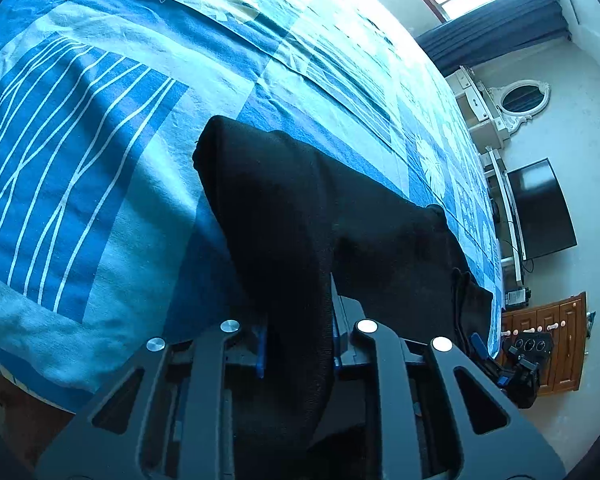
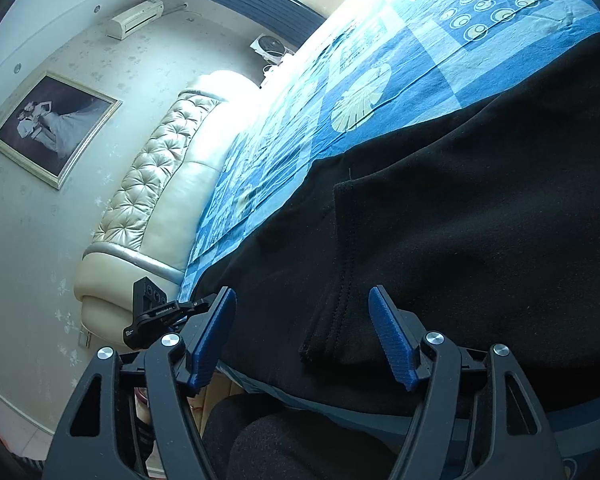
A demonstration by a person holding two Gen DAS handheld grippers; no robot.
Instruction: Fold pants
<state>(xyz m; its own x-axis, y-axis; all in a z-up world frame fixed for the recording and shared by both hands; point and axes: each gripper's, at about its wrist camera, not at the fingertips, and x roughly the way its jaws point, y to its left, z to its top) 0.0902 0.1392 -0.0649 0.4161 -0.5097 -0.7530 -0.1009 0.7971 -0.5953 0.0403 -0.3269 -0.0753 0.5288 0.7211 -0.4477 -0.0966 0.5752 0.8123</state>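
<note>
One pair of black pants [image 1: 300, 208] lies on one bed, over a blue patterned bedspread [image 1: 100, 140], near the bed's front edge. Two grippers are present. Left wrist view: the left gripper [image 1: 298, 344] is pressed together on a raised fold of the black fabric, which passes between its blue pads [image 1: 261, 354] (partly hidden by the cloth). From this pinch the fabric's long axis runs away from the camera, ending in a rounded tip that points up and to the left across the bedspread; a second, lower portion extends to the right along the bed edge. Right wrist view: the right gripper [image 2: 304, 340] stands spread, its two blue pads [image 2: 394, 340] on either side of a stitched hem of the pants [image 2: 460, 220], neither visibly pressing it. A tufted cream headboard [image 2: 156, 184] and one framed picture [image 2: 54, 128] lie beyond.
</note>
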